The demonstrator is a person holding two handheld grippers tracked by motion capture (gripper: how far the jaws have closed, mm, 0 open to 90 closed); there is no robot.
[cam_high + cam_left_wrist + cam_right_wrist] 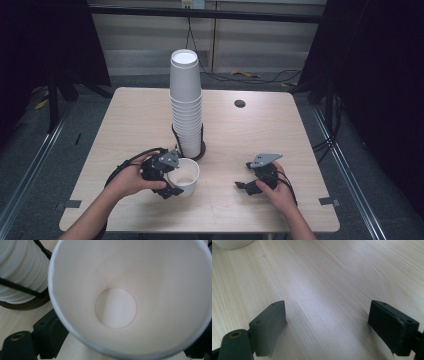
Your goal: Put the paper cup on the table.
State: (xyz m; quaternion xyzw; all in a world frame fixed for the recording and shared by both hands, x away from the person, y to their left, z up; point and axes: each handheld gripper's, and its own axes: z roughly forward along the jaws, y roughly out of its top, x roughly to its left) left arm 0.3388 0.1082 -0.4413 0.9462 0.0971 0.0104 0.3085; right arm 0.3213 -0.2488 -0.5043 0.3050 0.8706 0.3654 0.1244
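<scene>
The left hand-held gripper (172,176) clamps the wall of the cup (183,177), upright at the near side of the counter (130,120), just beside the stack (186,105). Squeeze gently to avoid crushing it. The right hand-held gripper (246,175) rests open, well apart.

no legible text, labels or signs

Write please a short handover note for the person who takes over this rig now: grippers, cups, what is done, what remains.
Left gripper: jaws around the single paper cup, upright on the table in front of the cup stack.
Right gripper: open, holding nothing, low over bare table.
Done: one cup stands apart from the stack.
Left: probably finish placing this cup; the stack in its black holder remains tall.
</scene>
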